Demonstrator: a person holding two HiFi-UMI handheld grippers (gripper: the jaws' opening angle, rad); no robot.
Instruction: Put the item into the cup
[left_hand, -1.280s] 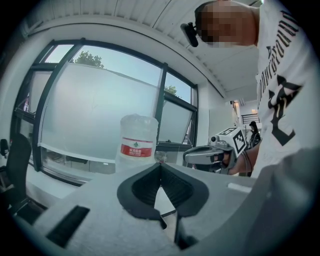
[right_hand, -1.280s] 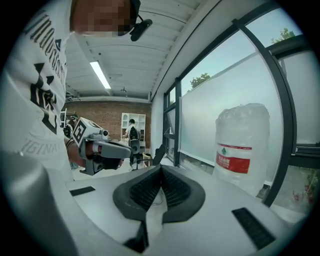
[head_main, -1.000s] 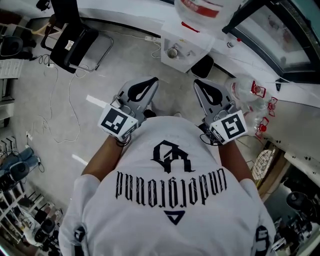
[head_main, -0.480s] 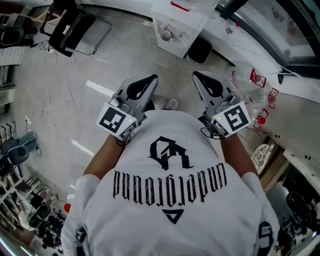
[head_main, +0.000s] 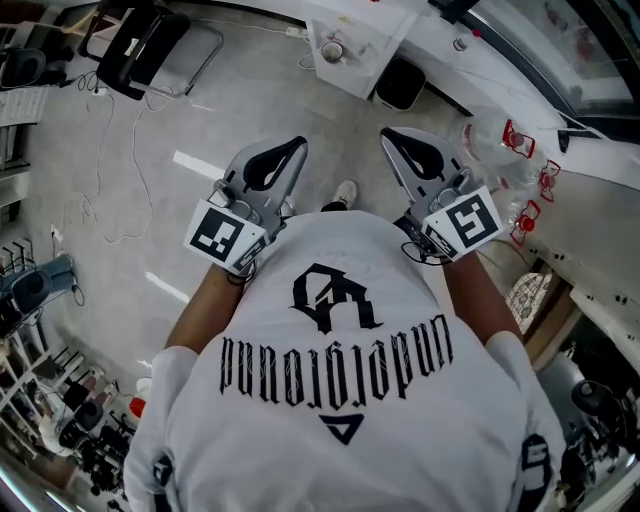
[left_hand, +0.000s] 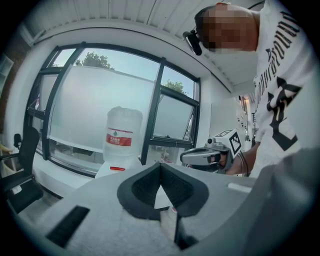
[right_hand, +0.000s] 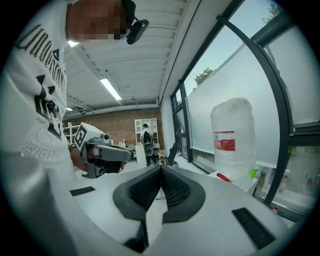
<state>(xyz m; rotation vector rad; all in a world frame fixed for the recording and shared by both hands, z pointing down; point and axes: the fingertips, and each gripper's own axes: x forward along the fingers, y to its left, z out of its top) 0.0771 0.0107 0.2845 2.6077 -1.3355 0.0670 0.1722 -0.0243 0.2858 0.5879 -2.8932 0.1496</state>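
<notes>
1. In the head view, the person stood on the floor (head_main: 150, 180) with both grippers held out in front of the chest, side by side and apart from each other
2. The left gripper (head_main: 292, 148) and the right gripper (head_main: 392, 137) both had their fingers together, and neither carried anything
3. A small round cup (head_main: 332, 50) sat on a small white bench (head_main: 372, 40) ahead of the grippers, well apart from both, with a black bin (head_main: 400, 86) just beside that bench
4. The cup lay forward of the fingertips and roughly on the line between the two grippers, so neither hand looked clearly nearer
5. The item to go into the cup could not be made out anywhere; whatever else stood on the bench was too small to name, so its long axis could not be judged
6. In the left gripper view, the dark fingers (left_hand: 142, 189) met at their tips with nothing between them, and pointed toward a water bottle (left_hand: 122, 134) in front of the window (left_hand: 90, 95), with the other gripper off to the right
7. In the right gripper view, the ribbed fingers (right_hand: 176, 192) were likewise closed on nothing, the same bottle stood to the right, and no cup or item showed
8. Judged from this, the task had not yet begun, and finding the item came first
</notes>
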